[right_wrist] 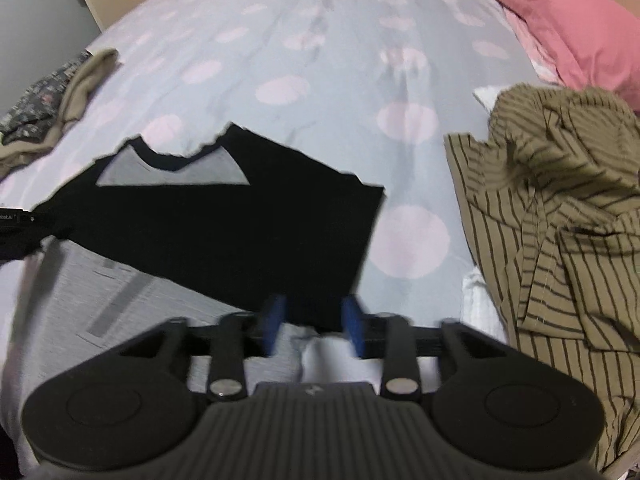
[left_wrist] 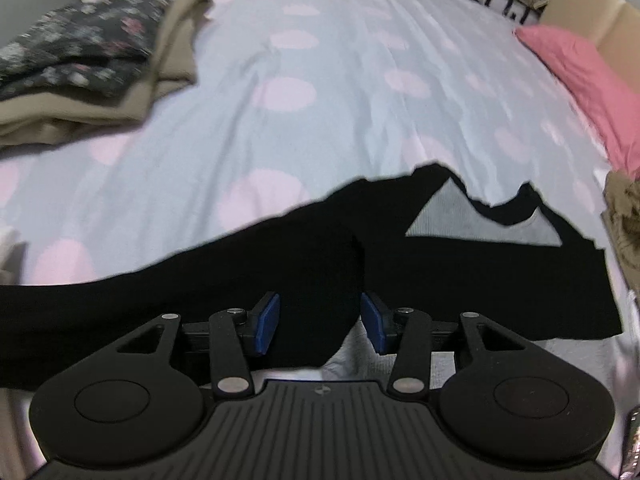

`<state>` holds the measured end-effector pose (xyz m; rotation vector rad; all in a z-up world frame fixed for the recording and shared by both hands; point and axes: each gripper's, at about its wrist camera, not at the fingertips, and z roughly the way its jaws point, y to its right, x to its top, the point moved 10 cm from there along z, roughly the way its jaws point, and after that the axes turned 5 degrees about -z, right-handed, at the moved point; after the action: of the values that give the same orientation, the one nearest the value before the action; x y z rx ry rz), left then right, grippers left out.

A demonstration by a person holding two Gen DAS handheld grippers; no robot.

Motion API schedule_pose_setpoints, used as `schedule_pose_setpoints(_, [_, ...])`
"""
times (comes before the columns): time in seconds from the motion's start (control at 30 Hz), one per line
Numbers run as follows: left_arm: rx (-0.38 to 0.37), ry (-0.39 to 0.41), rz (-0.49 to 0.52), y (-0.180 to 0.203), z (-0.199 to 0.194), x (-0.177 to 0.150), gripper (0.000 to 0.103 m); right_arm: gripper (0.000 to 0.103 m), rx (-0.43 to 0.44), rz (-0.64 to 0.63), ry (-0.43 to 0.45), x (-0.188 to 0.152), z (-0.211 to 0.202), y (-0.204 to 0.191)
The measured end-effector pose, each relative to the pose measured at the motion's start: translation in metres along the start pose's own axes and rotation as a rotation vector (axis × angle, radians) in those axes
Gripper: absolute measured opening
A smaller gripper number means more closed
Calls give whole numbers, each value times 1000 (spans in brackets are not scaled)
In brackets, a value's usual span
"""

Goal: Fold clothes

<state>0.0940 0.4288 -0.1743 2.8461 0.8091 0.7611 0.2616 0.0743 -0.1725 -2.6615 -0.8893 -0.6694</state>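
Observation:
A black and grey shirt lies on the bed with its black sleeves folded across the grey body, collar toward the far side; it also shows in the right wrist view. My left gripper is open, its blue pads either side of a black sleeve fold. My right gripper is open, its blue pads either side of the black sleeve's near edge, over the grey body. Whether the cloth touches any pad I cannot tell.
The bed sheet is pale blue with pink dots. A stack of folded clothes, floral on beige, sits at the far left. A crumpled olive striped shirt lies at the right. Pink pillows lie at the far right.

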Motion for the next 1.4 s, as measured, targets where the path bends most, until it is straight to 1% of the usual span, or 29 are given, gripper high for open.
schedule_pose_setpoints(0.13, [-17,22,-75,-33,-45,10,45,43,50,2,42,6,-23,-15])
schedule_pose_setpoints(0.2, [-5,38,-111,-53,-67,15,45,44,74,11,48,3,-30,-22])
schedule_pose_setpoints(0.23, [11,54,-127,-66,-79,17,45,52,86,16,50,0,-33,-26])
schedule_pose_setpoints(0.27, [27,74,-144,-80,-91,18,45,56,97,22,52,-2,-36,-29])
schedule_pose_setpoints(0.4, [88,176,-232,-145,-134,16,47,56,144,43,61,-10,-48,-44])
schedule_pose_setpoints(0.5, [165,232,-283,-196,-157,7,47,56,179,59,68,-16,-57,-54])
schedule_pose_setpoints(0.57, [221,263,-315,-226,-168,1,47,56,200,79,57,-24,-58,-59])
schedule_pose_setpoints(0.63, [263,287,-332,-249,-174,-4,47,56,209,91,36,-33,-54,-63])
schedule_pose_setpoints(0.73, [299,307,-341,-274,-176,-12,47,56,213,102,9,-43,-47,-68])
schedule_pose_setpoints(0.83, [321,310,-399,-299,-172,-20,47,56,218,97,-6,-48,-40,-74])
schedule_pose_setpoints(0.97, [341,274,-431,-319,-158,-32,47,56,203,73,-14,-49,-33,-79])
schedule_pose_setpoints(1.07, [354,229,-459,-327,-147,-40,46,56,202,69,-23,-50,-28,-81])
schedule_pose_setpoints(1.1, [344,217,-485,-329,-144,-42,43,56,203,69,-25,-51,-27,-82])
schedule_pose_setpoints(1.13, [323,212,-516,-331,-141,-43,27,56,203,68,-27,-51,-26,-83])
schedule_pose_setpoints(1.2, [281,235,-562,-330,-144,-42,11,56,203,65,-29,-51,-25,-84])
schedule_pose_setpoints(1.27, [243,266,-588,-326,-150,-38,4,56,204,65,-30,-51,-23,-84])
schedule_pose_setpoints(1.3, [231,283,-579,-319,-154,-34,1,56,204,66,-31,-51,-23,-84])
schedule_pose_setpoints(1.4, [169,356,-518,-288,-173,-14,1,56,206,65,-30,-50,-23,-84])
